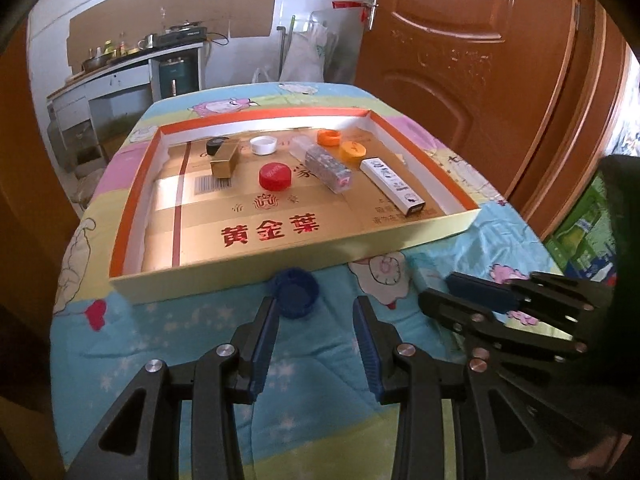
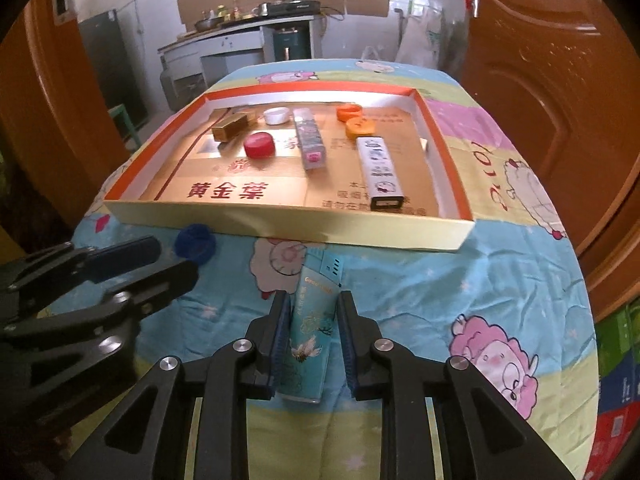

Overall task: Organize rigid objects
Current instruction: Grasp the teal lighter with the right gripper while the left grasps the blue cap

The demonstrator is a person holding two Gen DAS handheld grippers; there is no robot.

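A shallow cardboard tray [image 1: 280, 276] [image 2: 280, 224] with an orange rim lies on the table. In it are a gold box [image 1: 225, 163], a black cap [image 1: 216, 145], a white cap [image 1: 264, 145], a red cap [image 1: 275, 176], two orange caps [image 1: 352, 151], a clear patterned box [image 1: 328, 168] and a white box [image 1: 394, 186]. A blue cap [image 1: 294, 292] [image 2: 196, 242] lies on the cloth just before the tray. My left gripper [image 1: 316, 314] is open just behind it. My right gripper [image 2: 313, 308] is open around a teal box [image 2: 310, 332], its pads not clearly touching it.
The table wears a cartoon-print cloth [image 2: 460, 288]. A brown door [image 1: 480, 60] stands to the right. A kitchen counter [image 1: 132, 60] with a stove is far behind. Coloured cartons [image 2: 616, 400] sit low at the right.
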